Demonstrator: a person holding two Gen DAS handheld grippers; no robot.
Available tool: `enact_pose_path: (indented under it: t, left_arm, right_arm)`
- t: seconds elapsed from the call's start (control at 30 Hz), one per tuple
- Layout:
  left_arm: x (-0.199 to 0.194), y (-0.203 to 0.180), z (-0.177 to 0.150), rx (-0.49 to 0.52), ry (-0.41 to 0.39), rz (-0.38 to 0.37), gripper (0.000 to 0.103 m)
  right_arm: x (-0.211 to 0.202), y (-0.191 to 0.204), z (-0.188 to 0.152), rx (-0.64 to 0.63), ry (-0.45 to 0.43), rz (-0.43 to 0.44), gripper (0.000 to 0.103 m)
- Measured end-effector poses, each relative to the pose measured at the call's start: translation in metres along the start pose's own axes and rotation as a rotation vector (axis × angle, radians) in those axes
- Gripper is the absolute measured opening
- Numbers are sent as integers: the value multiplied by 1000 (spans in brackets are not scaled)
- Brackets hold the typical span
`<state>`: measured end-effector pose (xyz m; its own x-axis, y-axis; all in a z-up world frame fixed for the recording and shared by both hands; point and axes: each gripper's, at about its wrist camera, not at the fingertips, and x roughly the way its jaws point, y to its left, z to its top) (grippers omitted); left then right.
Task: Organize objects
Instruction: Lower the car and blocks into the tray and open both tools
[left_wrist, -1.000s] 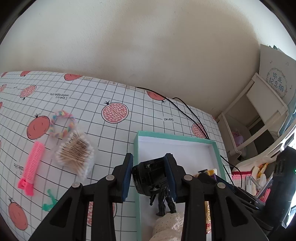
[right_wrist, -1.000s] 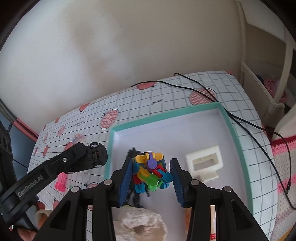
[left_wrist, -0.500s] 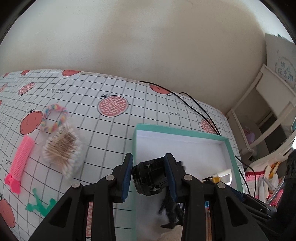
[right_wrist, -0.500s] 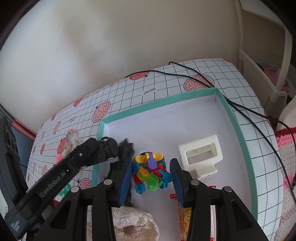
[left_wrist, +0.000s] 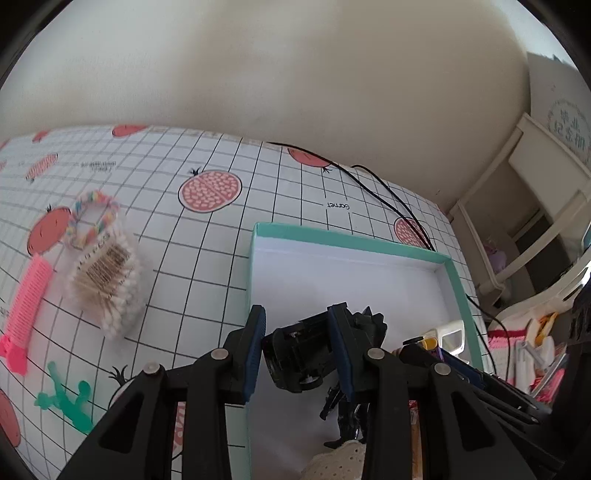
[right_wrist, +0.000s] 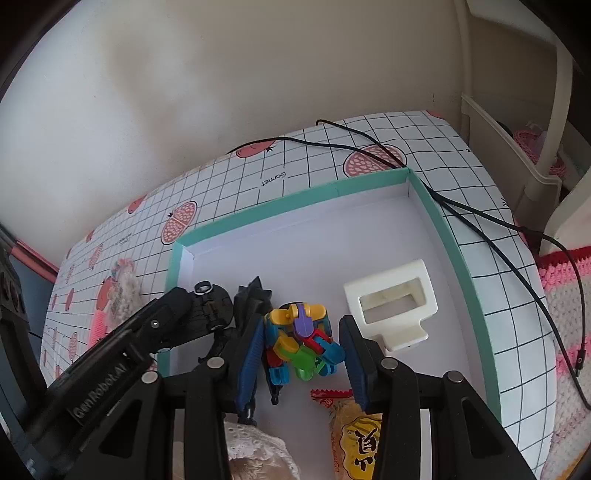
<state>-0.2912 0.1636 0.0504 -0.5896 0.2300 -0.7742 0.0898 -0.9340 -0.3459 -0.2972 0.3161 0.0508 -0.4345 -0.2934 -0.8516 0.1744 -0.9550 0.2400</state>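
The left tool (left_wrist: 298, 350), clenched on the black toy car (left_wrist: 299, 363), has moved over the teal box (left_wrist: 347, 240), seemingly above its floor.

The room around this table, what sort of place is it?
Probably a home bedroom or child's room: a pomegranate-print gridded tablecloth, a white shelf unit, and a pink crocheted rug.

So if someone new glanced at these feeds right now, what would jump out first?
Probably the multicoloured block toy between the right gripper's fingers, over the teal-rimmed box. Next, the black toy car clamped in the left gripper at the box's left edge, and the pink comb outside it.
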Motion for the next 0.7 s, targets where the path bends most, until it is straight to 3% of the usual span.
enact_pose_path:
  t: [0.13,0.27,0.7]
  left_arm:
    - [0,3,0,-15,23,-14,37]
    - [-3,0,1,-10,42,-38,46]
    - [-26,7,18,-25,-9,56,49]
  right_arm:
    - [0,0,1,2,0,-1,45]
    - [-1,1,1,-8,1,-12,45]
    - [-24,13,10,-42,-56,-27,45]
